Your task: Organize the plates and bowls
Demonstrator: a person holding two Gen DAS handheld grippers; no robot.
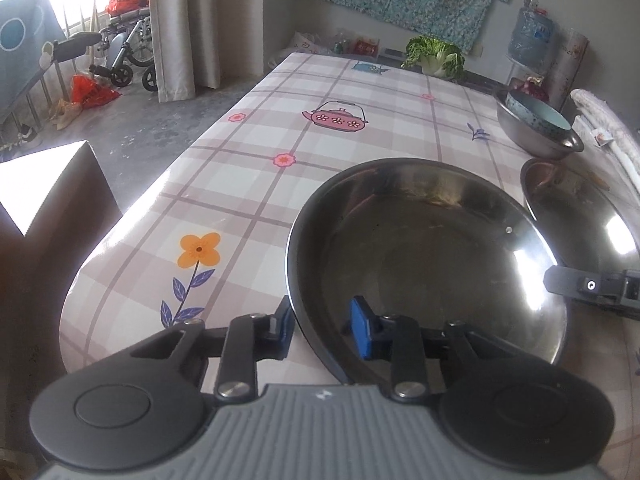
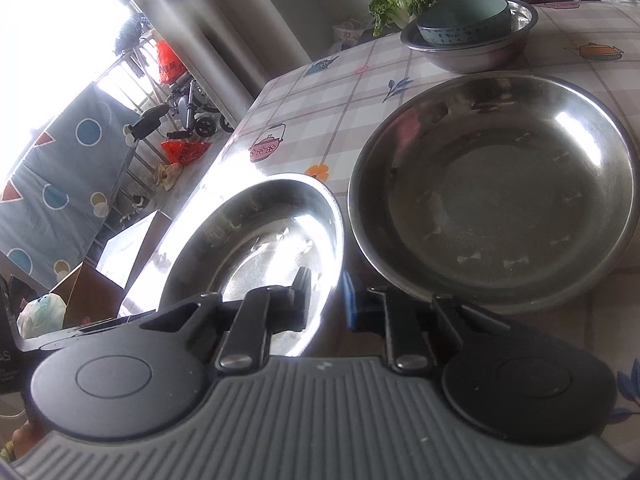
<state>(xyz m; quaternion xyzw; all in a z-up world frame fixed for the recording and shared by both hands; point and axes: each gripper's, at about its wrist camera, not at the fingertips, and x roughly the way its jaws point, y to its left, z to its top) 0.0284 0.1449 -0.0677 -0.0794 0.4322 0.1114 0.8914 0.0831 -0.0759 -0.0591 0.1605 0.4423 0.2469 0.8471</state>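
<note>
A steel plate (image 1: pixel 428 248) is held tilted above the table's near end. My left gripper (image 1: pixel 324 326) straddles its near-left rim, one pad under and one inside, shut on it. My right gripper (image 2: pixel 326 300) straddles the same plate's (image 2: pixel 260 240) right rim and is shut on it; one of its fingers (image 1: pixel 588 284) shows in the left wrist view. A second, larger steel plate (image 2: pixel 496 200) lies flat on the table just right of the held one; it also shows in the left wrist view (image 1: pixel 580 216). Farther back a steel bowl (image 2: pixel 476 52) holds a pale blue ceramic bowl (image 2: pixel 466 20).
The table (image 1: pixel 280 140) has a checked cloth with teapot and flower prints. A cabbage (image 1: pixel 434 54) lies at its far end. A cardboard box (image 1: pixel 48 200) stands on the floor to the left. A rolled white cloth (image 1: pixel 608 132) lies along the right edge.
</note>
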